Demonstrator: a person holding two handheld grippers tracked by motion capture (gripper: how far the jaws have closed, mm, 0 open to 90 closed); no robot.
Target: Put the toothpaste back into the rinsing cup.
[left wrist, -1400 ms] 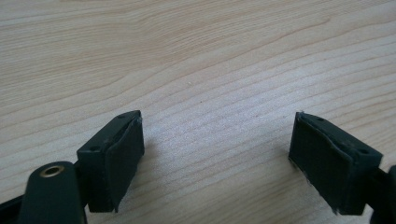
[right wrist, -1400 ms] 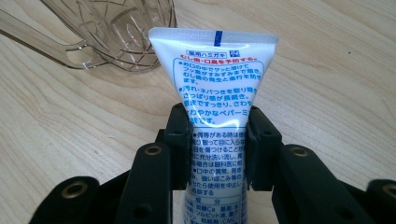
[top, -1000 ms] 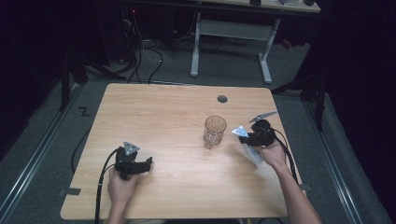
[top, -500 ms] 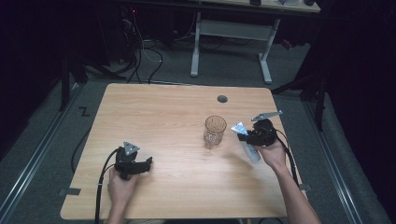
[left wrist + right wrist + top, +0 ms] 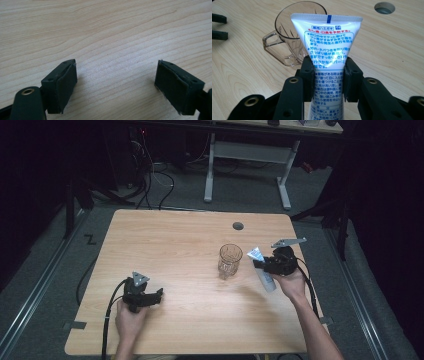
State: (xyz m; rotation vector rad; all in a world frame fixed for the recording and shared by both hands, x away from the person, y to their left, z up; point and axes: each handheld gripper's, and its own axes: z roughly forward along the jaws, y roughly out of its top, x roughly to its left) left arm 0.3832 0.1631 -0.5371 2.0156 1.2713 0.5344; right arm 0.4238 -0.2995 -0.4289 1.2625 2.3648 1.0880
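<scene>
1. While the wooden worktop [image 5: 165, 245] is the largest thing in the scene, it carries little: one round cable hole [image 5: 238, 226] near its far edge, one cup, one tube and the two grippers.
2. Left gripper [image 5: 145, 296] sits low over the near left part of the worktop, well apart from everything else. In the left gripper view its two fingers [image 5: 62, 85] stand wide apart with only bare wood grain between them, so it holds nothing.
3. Right gripper [image 5: 261, 265] is at the right side, just beside the cup. Its fingers [image 5: 308, 75] are clamped on the middle of one white toothpaste tube [image 5: 327, 45] with blue print, crimped flat end pointing up and away, towards the cup; the cap end hangs below the grip, towards the person.
4. One clear plastic cup [image 5: 229, 261] with a moulded handle [image 5: 272, 45] stands upright on the worktop, empty as far as I can tell, just behind the tube in the right gripper view.
5. Judged risks, taking the work to be putting the tube in the cup:
   - The cup looks light; a nudge from the tube or the fingers on its rim could tip or push it, since nothing steadies it.
   - The tube is soft and squeezed at mid-body, so it may pivot or slip in the grip when tilted.
   - Entering crimp-first, the wide flat end could catch on the rim instead of dropping in.
6. Count: two grippers, one tube, one cup, one cable hole.
</scene>
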